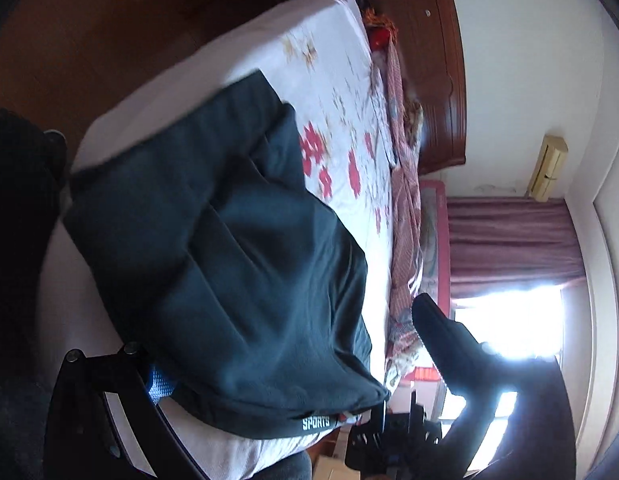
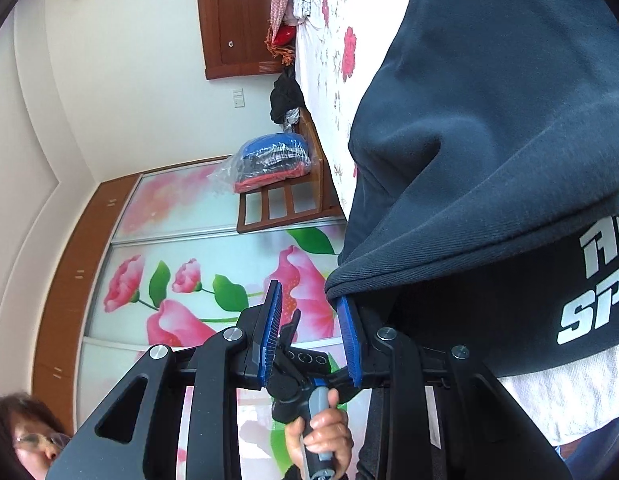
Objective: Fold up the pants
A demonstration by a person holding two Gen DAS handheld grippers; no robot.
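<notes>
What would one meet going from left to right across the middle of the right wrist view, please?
White wall → flowered wardrobe door → wooden chair carrying a bagged blue bundle → dark pants, which cover the flowered bedsheet behind them.

Item count: one pair of dark pants (image 1: pixel 229 240) with white lettering, lying on one bed (image 1: pixel 337 80) with a floral sheet. Two claws are visible, the left claw (image 1: pixel 269 396) and the right claw (image 2: pixel 313 336); the right claw shows two blue pads (image 2: pixel 273 332). Background: one wooden chair (image 2: pixel 289 196) carrying one plastic-wrapped bundle (image 2: pixel 269 160), and one purple curtain (image 1: pixel 509 240).
</notes>
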